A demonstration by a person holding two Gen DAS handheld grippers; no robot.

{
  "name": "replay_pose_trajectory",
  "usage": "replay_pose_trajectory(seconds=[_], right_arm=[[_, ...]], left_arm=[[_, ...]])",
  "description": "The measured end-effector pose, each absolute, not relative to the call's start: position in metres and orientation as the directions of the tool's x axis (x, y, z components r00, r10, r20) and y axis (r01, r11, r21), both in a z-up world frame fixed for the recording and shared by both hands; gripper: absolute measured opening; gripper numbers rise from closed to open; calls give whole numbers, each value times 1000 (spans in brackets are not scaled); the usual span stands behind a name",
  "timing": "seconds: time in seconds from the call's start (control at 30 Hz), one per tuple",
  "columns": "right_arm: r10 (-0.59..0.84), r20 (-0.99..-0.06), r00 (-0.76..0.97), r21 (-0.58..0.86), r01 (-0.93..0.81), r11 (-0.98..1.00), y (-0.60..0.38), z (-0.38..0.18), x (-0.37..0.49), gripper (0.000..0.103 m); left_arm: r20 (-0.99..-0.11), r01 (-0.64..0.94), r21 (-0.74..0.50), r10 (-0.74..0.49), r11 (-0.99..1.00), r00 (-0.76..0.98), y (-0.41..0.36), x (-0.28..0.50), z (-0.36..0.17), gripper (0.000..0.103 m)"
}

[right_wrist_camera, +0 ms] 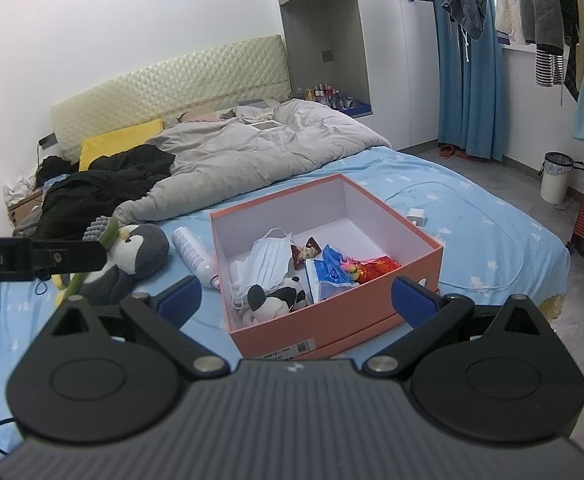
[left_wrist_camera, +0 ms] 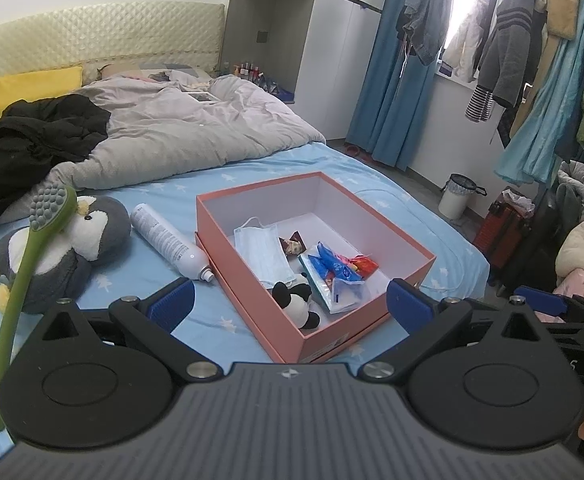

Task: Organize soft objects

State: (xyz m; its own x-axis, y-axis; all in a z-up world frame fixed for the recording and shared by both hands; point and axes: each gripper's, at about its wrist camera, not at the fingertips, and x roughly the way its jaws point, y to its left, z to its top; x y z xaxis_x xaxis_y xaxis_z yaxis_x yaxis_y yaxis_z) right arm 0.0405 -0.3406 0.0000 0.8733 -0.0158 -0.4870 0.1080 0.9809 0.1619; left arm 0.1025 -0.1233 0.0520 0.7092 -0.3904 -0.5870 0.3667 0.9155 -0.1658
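The penguin plush (left_wrist_camera: 64,252) lies on the blue sheet of the bed (left_wrist_camera: 164,248), to the left of the pink box (left_wrist_camera: 348,320) and not far from the foot edge of the bed. A white spray can (left_wrist_camera: 170,242) lies between the penguin and the box, close to the box wall. A green long-handled brush (left_wrist_camera: 20,280) leans across the penguin's body.

Inside the box you already have a panda plush (left_wrist_camera: 298,300), a face mask (left_wrist_camera: 262,250) and a tissue pack (left_wrist_camera: 332,280).

Your left tool (left_wrist_camera: 288,300) has its pads wide apart and holds nothing. Your right tool (right_wrist_camera: 296,298) is also spread wide and empty; both hover above the near side of the box.

I think the penguin is the next soft thing to move. It should be light and will squash easily, so a pinch on the thin wing or foot may slip or only stretch the fabric. Better you take it across the round grey body or the head, with a deep bite. The brush is stiff and may fall or drag when you lift, so mind it first. The can is hard and could roll if you touch it.
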Motion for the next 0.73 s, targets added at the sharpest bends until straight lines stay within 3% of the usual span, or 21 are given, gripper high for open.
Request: replay_pose_trajectory(seconds=[0.73], right_arm=[[-18,-485,874,155,107,982,-339,2,41,103]], left_arm=[[-580,375,-159,-394,913,713,-128,98,54,103]])
